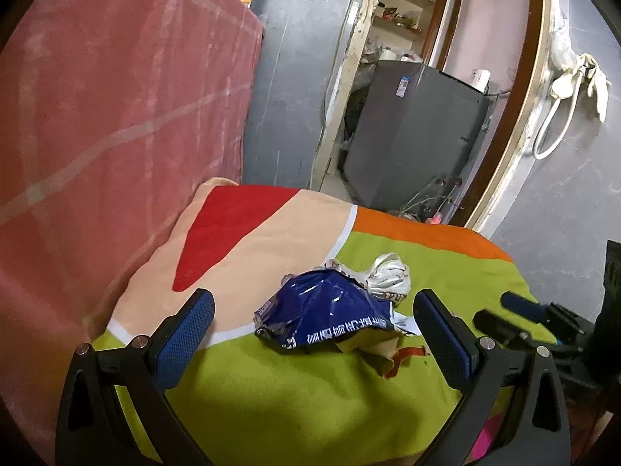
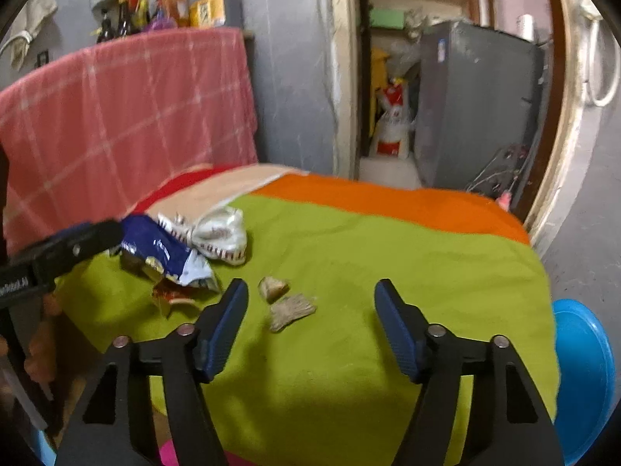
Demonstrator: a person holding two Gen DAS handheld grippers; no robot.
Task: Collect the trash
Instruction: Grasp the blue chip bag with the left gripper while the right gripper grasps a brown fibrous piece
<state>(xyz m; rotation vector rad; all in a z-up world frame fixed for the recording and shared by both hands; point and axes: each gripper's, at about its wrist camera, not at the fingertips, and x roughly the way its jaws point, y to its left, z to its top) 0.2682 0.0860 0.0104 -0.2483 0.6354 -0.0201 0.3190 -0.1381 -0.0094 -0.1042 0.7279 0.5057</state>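
Framing blue wrapper (image 1: 326, 310) (gripper (image 1: 314, 310) wide).

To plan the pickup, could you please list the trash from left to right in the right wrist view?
Blue wrapper → white wrapper → small tan scrap → crumpled paper scrap.

both hand-held grippers, left (image 1: 314, 320) and right (image 2: 310, 310), jaws wide apart

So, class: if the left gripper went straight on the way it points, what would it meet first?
Probably the blue wrapper, lying between the open left gripper's fingers on the green cloth; depth is unclear.
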